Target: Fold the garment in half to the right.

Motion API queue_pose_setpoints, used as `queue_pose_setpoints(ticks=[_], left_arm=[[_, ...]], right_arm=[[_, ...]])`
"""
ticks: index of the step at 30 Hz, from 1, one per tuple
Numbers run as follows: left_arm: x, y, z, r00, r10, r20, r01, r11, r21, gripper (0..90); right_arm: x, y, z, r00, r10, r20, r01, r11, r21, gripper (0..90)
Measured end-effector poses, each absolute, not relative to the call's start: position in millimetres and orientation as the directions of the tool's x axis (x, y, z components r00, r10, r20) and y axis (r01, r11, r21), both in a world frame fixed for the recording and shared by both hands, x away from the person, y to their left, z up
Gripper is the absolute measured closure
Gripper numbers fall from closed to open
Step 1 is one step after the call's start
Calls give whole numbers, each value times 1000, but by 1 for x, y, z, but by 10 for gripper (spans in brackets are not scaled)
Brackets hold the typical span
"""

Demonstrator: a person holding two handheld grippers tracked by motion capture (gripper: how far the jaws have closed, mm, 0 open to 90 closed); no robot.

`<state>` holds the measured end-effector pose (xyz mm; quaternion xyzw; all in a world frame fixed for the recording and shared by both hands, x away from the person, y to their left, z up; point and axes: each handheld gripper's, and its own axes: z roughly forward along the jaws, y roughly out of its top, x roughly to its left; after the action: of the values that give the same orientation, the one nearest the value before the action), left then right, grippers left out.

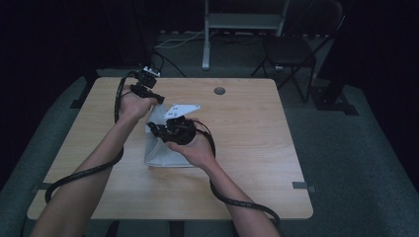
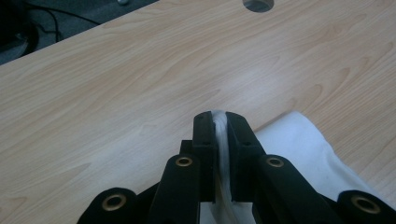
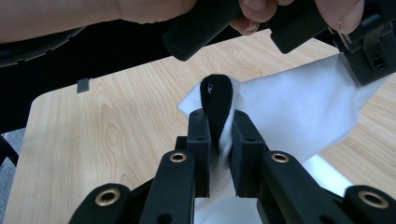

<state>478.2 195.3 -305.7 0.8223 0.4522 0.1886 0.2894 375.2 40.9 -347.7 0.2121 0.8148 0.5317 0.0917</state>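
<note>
White cloth bag [image 1: 165, 148] sits on the wooden table [image 1: 247, 148], near its middle, a bit toward my side and left of centre. Both my grippers are on it.

My left gripper [image 1: 157, 98] is at the bag's far-left corner, the corner away from me. In the left gripper view its jaws are clamped tight on a thin fold of the white fabric [image 2: 222, 140]: the fold runs up betw. the two pads and pokes out just past the tips. Rest of the bag [image 2: 303, 154] spreads to the right of the jaws, flat on the table [image 2: 116, 93]. Round cable hole [image 2: 258, 3] in the table lies well beyond the bag.

My right gripper [image 1: 154, 127] is at the bag's left edge, nearer me than the left one, w/ its grey plate [image 1: 182, 108] on top. In the right gripper view its jaws are closed on the bag's edge [image 3: 224, 135], white fabric plus a black strap loop [image 3: 217, 100] that stands up betw. the pads and rises above the tips. Beyond the loop the bag's white sheet [image 3: 299, 112] stretches up to my left gripper [image 3: 369, 51], which holds its far corner; fabric betw. the two grippers hangs lifted off the table [image 3: 116, 126], fairly taut.
</note>
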Motion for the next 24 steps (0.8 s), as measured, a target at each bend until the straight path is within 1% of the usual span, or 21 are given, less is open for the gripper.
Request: queue_pose_setpoints(ticks=[24], left_arm=[[479, 178, -316, 535, 844, 27, 632, -421, 651, 834]], right_arm=[[375, 24, -356, -880, 465, 95, 276, 339, 900, 805]])
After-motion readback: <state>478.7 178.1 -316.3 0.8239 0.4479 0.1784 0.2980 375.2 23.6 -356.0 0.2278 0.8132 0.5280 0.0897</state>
